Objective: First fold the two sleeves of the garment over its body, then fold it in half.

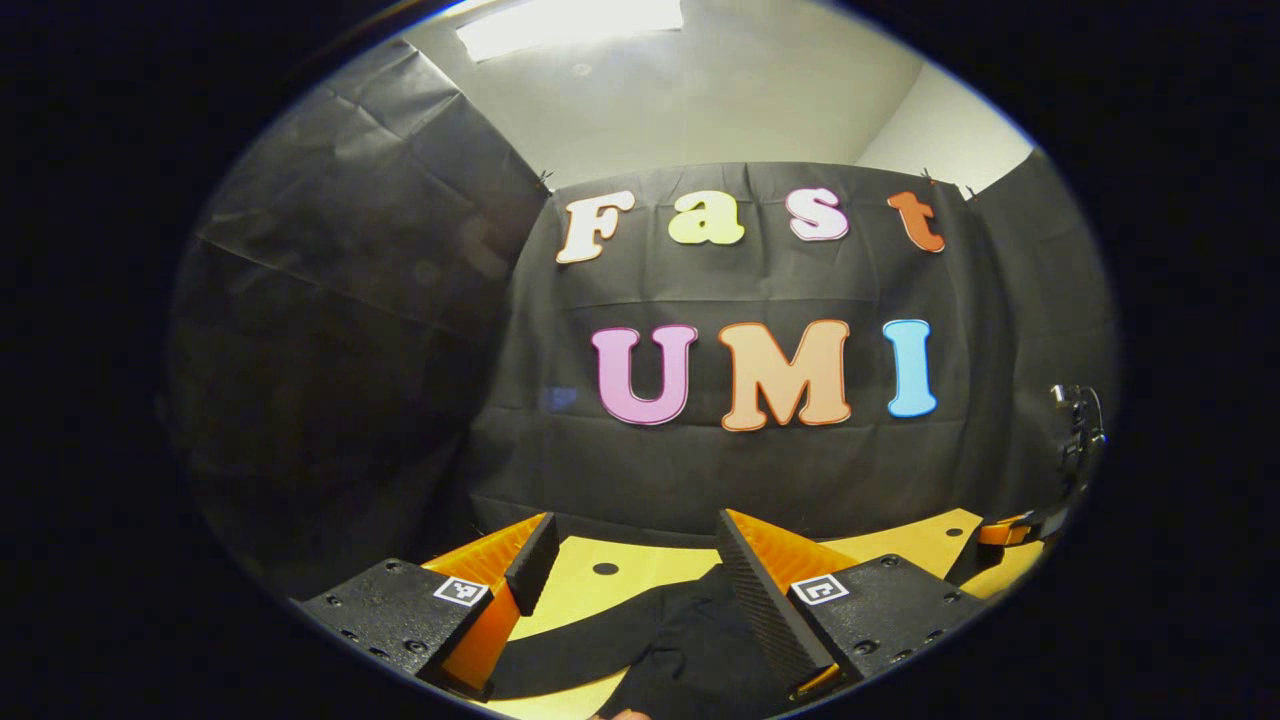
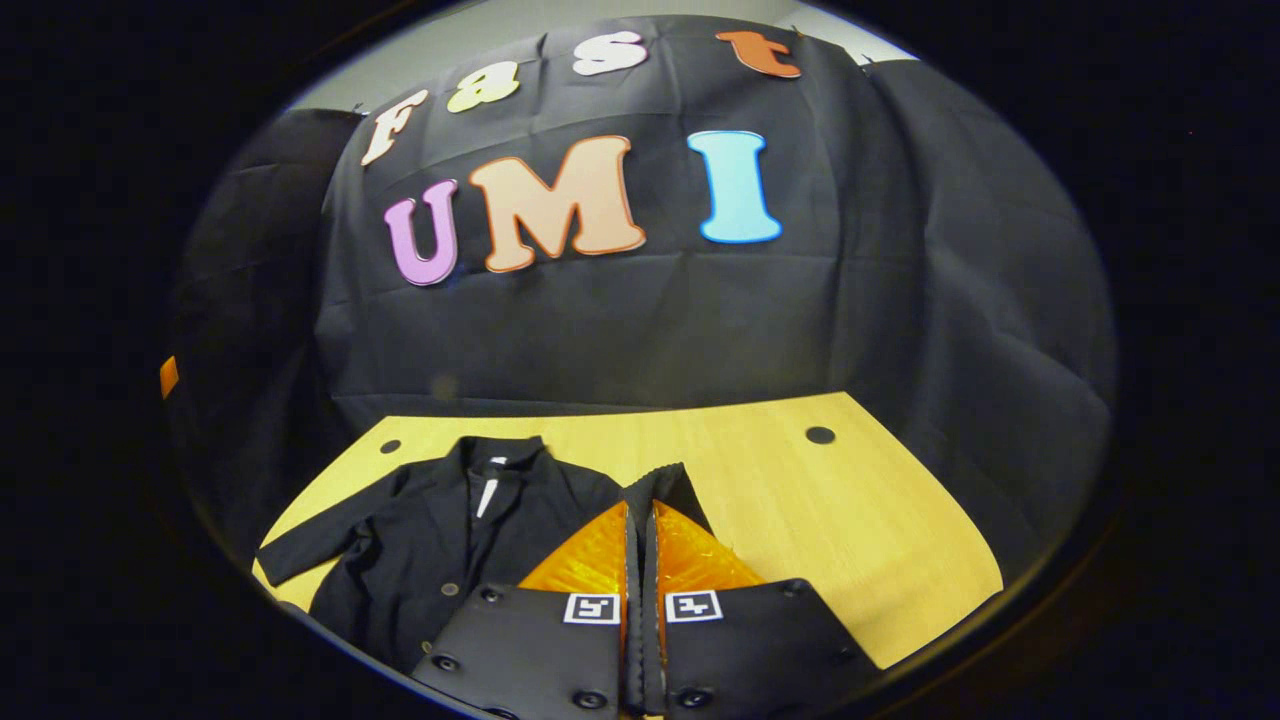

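Black jacket (image 2: 440,540) spread flat on the yellow worktop (image 2: 840,520), collar toward the booth wall, front buttons showing, one sleeve (image 2: 320,545) stretched out straight to the side in the right gripper view. Right gripper (image 2: 640,525) low over the garment's other side, jaws drawn together with dark fabric rising just at their tips; looks pinched on the second sleeve's cloth, though hard to tell how much is caught. Left gripper (image 1: 635,570) held above the worktop edge, jaws wide, nothing between them, dark cloth (image 1: 660,640) of the jacket lying below and between the fingers. Far off at the right edge of the left gripper view, a glimpse of the other gripper (image 1: 1010,530). Likely step: first sleeve fold just starting, neither sleeve yet over the body. Risks from here: a thin pinch slipping free mid-lift, dropping the sleeve short of the chest; a grab that takes the body panel beneath too, dragging the whole jacket sideways and skewing it on the smooth worktop; a pull too fast or too low, bunching the shoulder instead of creasing it cleanly. Open left jaws closing on a loose fold rather than the cuff, giving a crooked second fold. Crooked sleeves then spoiling the final halving.
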Demonstrator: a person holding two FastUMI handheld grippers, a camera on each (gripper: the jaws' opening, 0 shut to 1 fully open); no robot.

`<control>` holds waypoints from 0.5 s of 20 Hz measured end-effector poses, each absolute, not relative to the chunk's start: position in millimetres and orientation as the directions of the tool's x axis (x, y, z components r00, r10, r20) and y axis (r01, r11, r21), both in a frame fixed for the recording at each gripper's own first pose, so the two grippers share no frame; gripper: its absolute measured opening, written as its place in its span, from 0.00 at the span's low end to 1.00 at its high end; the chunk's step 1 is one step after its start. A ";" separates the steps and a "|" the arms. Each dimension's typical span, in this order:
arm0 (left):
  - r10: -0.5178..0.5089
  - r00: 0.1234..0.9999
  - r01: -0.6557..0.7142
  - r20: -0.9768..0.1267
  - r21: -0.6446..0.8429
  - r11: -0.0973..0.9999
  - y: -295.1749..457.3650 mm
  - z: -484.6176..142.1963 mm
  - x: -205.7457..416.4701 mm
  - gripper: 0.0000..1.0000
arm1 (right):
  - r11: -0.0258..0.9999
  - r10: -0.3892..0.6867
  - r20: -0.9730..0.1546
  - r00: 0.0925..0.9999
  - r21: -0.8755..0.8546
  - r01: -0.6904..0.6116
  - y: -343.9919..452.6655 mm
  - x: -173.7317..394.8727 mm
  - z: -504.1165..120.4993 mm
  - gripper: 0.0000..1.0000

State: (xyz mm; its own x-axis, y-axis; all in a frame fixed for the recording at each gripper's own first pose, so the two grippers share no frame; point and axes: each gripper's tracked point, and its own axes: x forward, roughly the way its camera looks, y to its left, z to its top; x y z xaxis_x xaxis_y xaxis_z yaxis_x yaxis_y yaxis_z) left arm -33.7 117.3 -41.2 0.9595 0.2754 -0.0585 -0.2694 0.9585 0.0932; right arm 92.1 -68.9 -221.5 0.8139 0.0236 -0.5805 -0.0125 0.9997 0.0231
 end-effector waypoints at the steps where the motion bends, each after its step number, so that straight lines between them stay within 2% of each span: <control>1: 0.286 0.956 -0.279 -0.062 0.094 0.956 125.2 -42.4 -38.2 0.94 | 0.999 0.039 -0.576 0.816 0.032 -0.025 -55.5 97.0 -220.3 0.02; 10: 0.372 0.924 -0.362 -0.086 0.113 0.925 191.4 -48.0 -66.2 0.94 | 0.986 0.158 -0.576 0.802 0.055 -0.155 45.0 125.2 -222.0 0.02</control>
